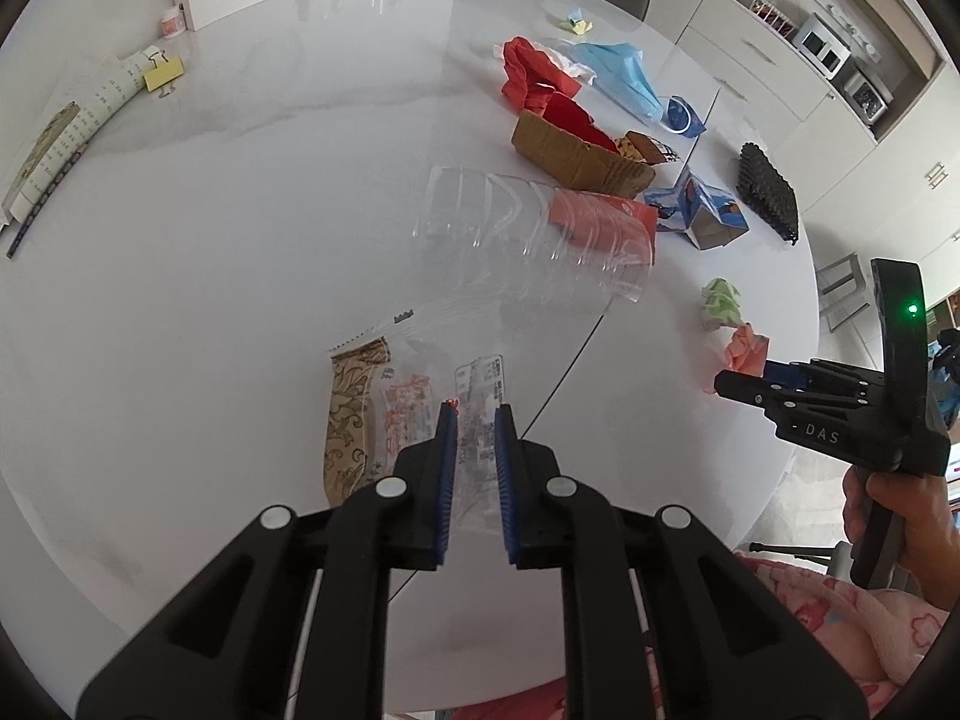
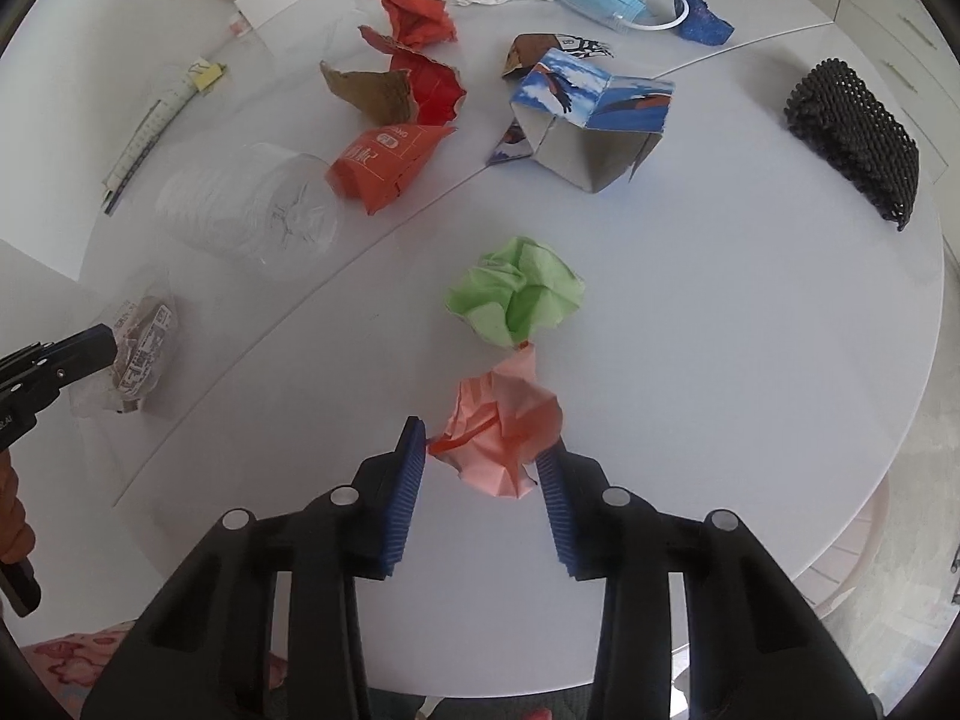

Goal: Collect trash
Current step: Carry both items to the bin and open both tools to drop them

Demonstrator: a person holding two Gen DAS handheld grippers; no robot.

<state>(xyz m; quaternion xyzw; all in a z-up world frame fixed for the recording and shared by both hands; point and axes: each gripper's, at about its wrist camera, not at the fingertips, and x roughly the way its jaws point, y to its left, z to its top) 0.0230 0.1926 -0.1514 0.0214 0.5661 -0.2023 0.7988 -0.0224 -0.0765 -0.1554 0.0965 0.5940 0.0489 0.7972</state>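
The round table (image 2: pixel 720 360) is glossy, smooth white, catching reflections. On it lie crumpled matt paper balls, one pink (image 2: pixel 501 435), one green (image 2: pixel 516 291). The plastic cup (image 1: pixel 528 234) is clear and ribbed, the food wrapper (image 1: pixel 420 408) thin crinkly film. The cardboard scrap (image 1: pixel 576 159) looks rough, brown and corrugated, the black mesh piece (image 2: pixel 852 141) coarse, and the gripper fingers (image 2: pixel 405 498) wear ridged blue pads.

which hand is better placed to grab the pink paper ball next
Right. The right tool is open with the pink paper ball sitting between its fingers, ready to close. The left tool is over at the clear wrapper, well away from the ball.
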